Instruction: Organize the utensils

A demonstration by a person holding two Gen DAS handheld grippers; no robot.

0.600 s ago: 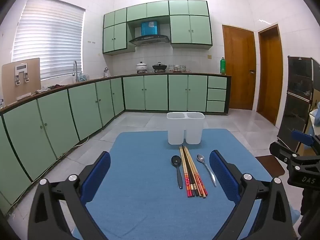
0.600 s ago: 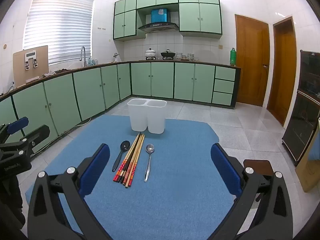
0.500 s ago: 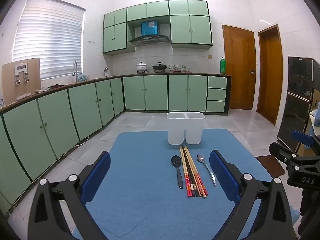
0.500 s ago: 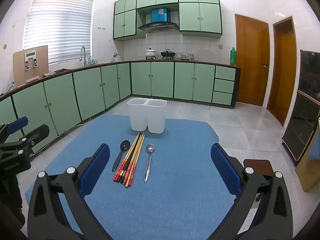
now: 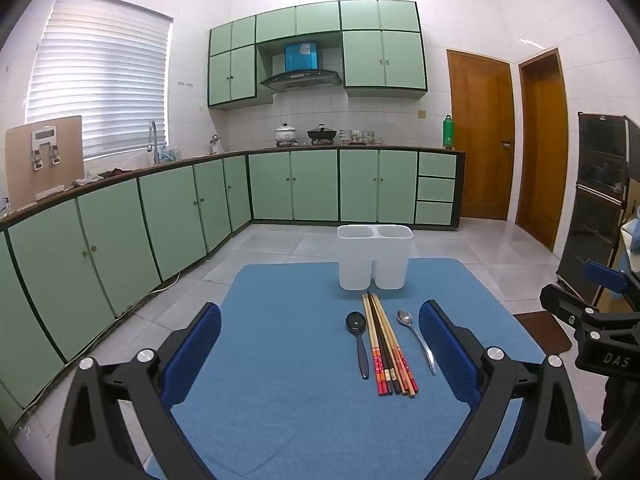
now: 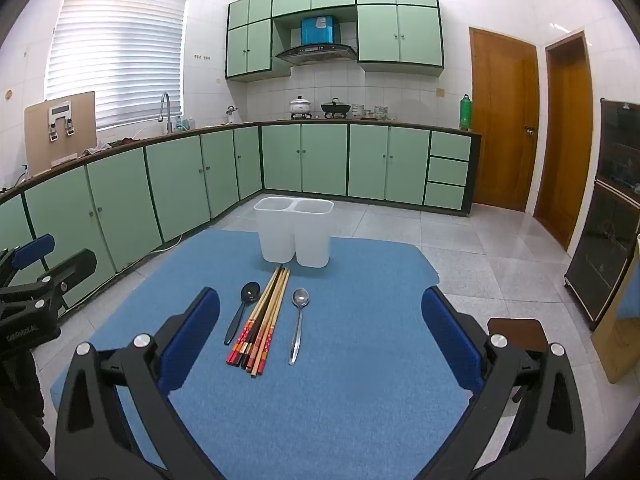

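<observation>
On the blue mat point(image 5: 280, 400) point(image 6: 360, 380) lie a black spoon point(image 5: 358, 338) point(image 6: 243, 308), a bundle of several chopsticks point(image 5: 386, 346) point(image 6: 264, 320) and a metal spoon point(image 5: 416, 336) point(image 6: 298, 320), side by side. Behind them stands a white two-compartment holder point(image 5: 375, 256) point(image 6: 294, 230), both compartments empty. My left gripper point(image 5: 320, 344) hovers open above the mat, short of the utensils. My right gripper point(image 6: 320, 336) is open too, nothing between its fingers. Each gripper shows at the edge of the other's view.
Green kitchen cabinets point(image 5: 180, 216) run along the left and back walls, with tiled floor around the mat. Wooden doors point(image 5: 480, 140) stand at the right, and a dark glass-fronted cabinet point(image 6: 612, 208) at the far right. A brown stool point(image 6: 516, 332) sits right of the mat.
</observation>
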